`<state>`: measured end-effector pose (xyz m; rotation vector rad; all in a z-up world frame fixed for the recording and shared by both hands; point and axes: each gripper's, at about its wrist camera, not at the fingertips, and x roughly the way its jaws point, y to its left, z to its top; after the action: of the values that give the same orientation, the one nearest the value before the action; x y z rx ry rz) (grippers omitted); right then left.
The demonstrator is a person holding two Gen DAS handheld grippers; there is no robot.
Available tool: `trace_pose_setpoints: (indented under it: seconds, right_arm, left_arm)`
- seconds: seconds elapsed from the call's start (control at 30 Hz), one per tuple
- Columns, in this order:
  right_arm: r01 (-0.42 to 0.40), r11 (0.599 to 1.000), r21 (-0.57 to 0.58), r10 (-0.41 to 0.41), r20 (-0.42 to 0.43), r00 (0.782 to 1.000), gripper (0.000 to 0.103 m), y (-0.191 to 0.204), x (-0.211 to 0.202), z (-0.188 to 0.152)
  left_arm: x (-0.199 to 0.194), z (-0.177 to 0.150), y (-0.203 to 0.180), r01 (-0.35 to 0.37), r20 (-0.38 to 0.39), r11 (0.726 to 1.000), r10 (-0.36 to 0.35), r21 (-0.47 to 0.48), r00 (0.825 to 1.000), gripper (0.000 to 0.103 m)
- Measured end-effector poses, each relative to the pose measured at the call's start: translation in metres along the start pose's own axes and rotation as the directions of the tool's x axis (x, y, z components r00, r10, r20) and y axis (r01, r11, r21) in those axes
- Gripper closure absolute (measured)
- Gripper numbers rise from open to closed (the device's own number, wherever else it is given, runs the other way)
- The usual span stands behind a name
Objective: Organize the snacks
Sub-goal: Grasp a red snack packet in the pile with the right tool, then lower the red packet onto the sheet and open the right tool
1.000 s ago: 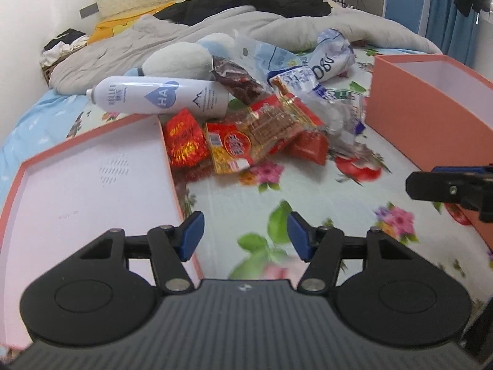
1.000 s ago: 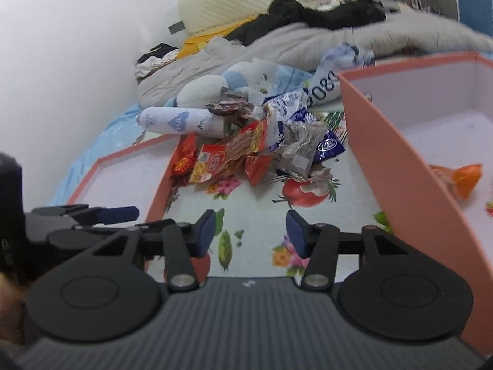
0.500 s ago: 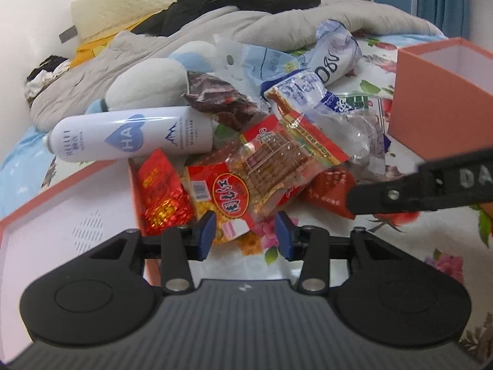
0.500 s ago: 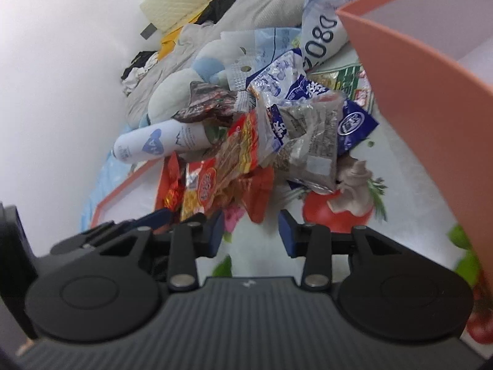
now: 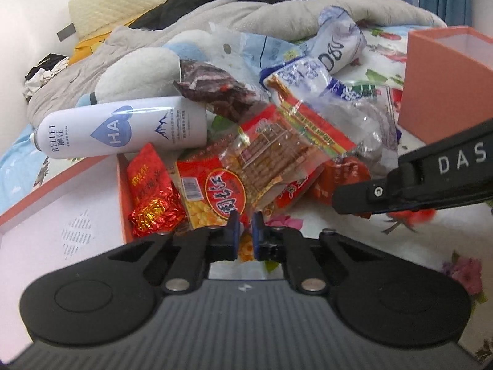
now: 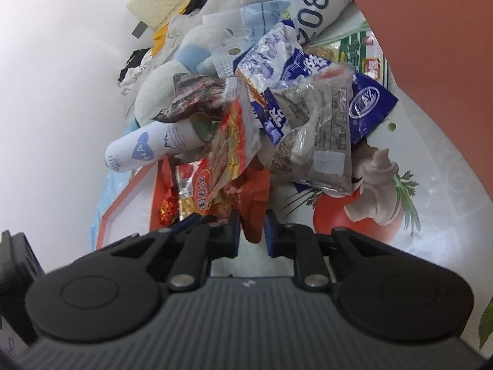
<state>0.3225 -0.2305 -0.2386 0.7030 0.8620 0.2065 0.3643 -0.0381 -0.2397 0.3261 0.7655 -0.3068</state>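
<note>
Closing left hand-held gripper [image 5: 245, 226] on corn snack packet [image 5: 212, 195], right hand-held gripper [image 6: 250, 231] on orange-red packet [image 6: 254, 203]; best pinching firmly, lifting slowly.

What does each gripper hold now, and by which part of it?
The left gripper is closing on the near bottom edge of the yellow-and-red corn snack packet. The right gripper is closing on the lower corner of an orange-red packet.

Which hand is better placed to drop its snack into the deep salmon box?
Right, probably. The right gripper, fingers closing on a red-orange foil packet, sits beside the deep salmon box. The left gripper, closing on the yellow-red corn bag, is farther off.
</note>
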Motion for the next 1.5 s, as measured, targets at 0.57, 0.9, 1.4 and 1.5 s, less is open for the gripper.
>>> trace_pose_setpoints:
  seconds: [0.57,0.9,1.4,1.5]
  right_arm:
    - [0.075,0.992,-0.1,-0.074,0.015,0.997,0.087,0.007,-0.067,-0.054]
    - [0.128,0.983,-0.128,-0.125,0.036,0.992,0.087,0.001,-0.12,-0.1]
    - [0.227,0.951,-0.21,-0.223,0.044,0.974,0.084,-0.006,-0.184,-0.155]
    - [0.249,0.939,-0.236,-0.247,0.037,0.968,0.082,-0.007,-0.186,-0.159]
  left_arm:
    - [-0.09,-0.03,-0.02,0.035,0.011,0.99,-0.034,-0.135,0.999,0.1]
    - [-0.144,-0.072,-0.041,0.044,-0.008,0.983,-0.046,-0.179,0.999,0.101]
    - [-0.201,-0.117,-0.075,0.155,0.0,0.952,-0.161,-0.265,0.987,0.101]
    - [-0.196,-0.115,-0.064,0.164,-0.007,0.944,-0.173,-0.285,0.985,0.1]
